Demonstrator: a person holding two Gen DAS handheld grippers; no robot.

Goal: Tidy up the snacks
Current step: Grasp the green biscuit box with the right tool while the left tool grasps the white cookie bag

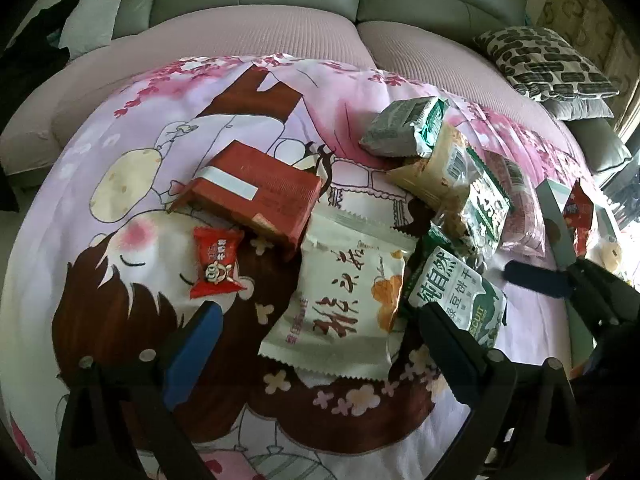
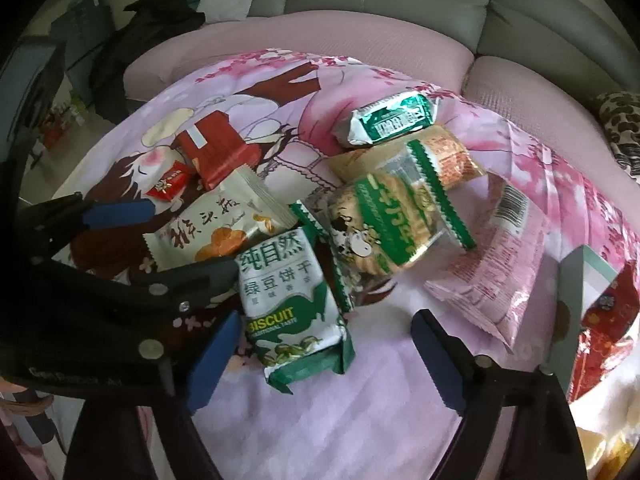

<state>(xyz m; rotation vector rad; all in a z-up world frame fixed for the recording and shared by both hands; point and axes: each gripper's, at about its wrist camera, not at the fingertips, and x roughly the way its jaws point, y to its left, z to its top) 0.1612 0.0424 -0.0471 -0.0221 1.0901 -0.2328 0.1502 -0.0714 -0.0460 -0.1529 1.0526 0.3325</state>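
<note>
Straddling the green mung-bean biscuit pack (image 2: 294,300) with the right gripper (image 2: 316,354), jaws parted, untouching; closing squarely across its sides. Beyond, left gripper (image 1: 320,332) gaping around the white pastry packet (image 1: 340,300), clear of the red box (image 1: 256,196).

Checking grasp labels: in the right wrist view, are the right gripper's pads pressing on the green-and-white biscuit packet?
No: the right gripper stands open around the green-and-white biscuit packet, with a clear gap at its right pad.

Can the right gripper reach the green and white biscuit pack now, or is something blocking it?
Probably yes. The right gripper is open, the biscuit pack lies between its fingers, uncovered. Only the left gripper's finger sits close beside the pack.
</note>
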